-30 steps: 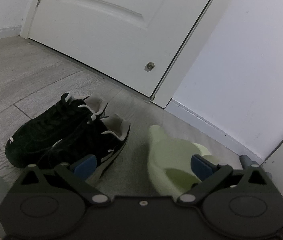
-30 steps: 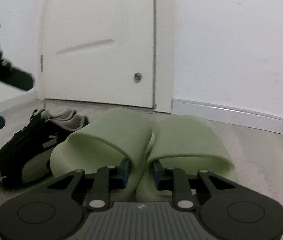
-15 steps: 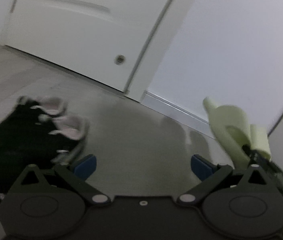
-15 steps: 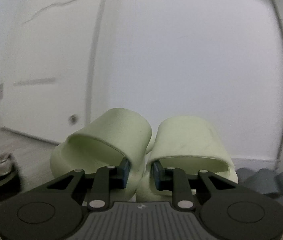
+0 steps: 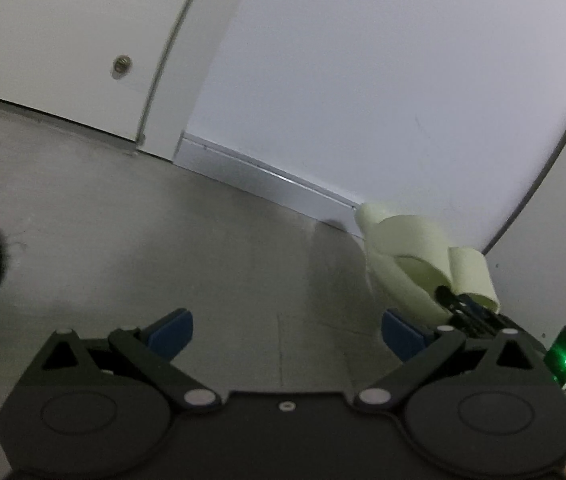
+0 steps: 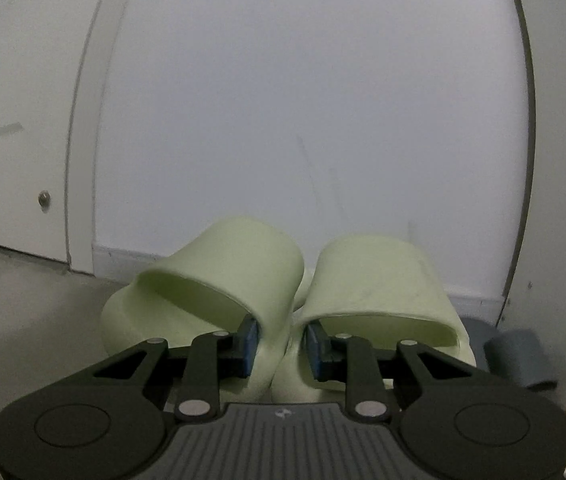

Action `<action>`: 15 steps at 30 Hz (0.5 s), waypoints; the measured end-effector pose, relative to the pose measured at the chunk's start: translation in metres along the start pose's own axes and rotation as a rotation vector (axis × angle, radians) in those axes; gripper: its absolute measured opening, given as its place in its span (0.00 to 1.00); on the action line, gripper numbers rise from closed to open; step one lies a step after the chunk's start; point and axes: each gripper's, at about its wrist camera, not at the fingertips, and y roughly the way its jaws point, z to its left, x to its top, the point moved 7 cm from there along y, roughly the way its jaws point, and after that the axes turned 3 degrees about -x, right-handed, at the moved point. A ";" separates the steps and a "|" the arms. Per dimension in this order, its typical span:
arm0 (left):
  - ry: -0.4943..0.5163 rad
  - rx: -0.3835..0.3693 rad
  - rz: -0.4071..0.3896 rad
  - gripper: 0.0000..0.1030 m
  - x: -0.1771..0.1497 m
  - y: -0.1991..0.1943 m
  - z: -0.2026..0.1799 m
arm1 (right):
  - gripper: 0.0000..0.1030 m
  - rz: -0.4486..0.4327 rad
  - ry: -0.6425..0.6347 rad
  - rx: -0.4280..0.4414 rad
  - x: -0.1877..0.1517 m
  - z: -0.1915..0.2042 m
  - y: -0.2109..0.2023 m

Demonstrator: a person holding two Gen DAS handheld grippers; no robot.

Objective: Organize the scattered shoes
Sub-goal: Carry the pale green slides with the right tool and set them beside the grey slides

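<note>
Right gripper [image 6: 279, 346] jaws clenched on pale green slides [image 6: 243, 280], left gripper [image 5: 287, 330] jaws released, bare floor [image 5: 163, 240] to baseboard [image 5: 267, 184].

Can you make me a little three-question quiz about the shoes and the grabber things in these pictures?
1. True or false: the right gripper pinches both green slippers together by their inner sides.
2. What is between the fingers of the left gripper? A) a black sneaker B) nothing C) a green slipper
3. Fill in: the small round metal piece sits low on the white ____.

Key: 1 true; 2 B, its fingers are spread wide over bare floor; 3 door.
</note>
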 end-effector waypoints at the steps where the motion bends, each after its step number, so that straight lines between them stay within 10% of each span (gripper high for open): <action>1: 0.000 0.001 0.004 0.99 -0.001 0.003 -0.001 | 0.27 0.012 0.002 0.009 -0.004 -0.001 0.008; 15: -0.030 0.010 0.078 0.99 -0.011 0.042 0.003 | 0.29 0.069 -0.024 0.126 -0.027 0.015 0.043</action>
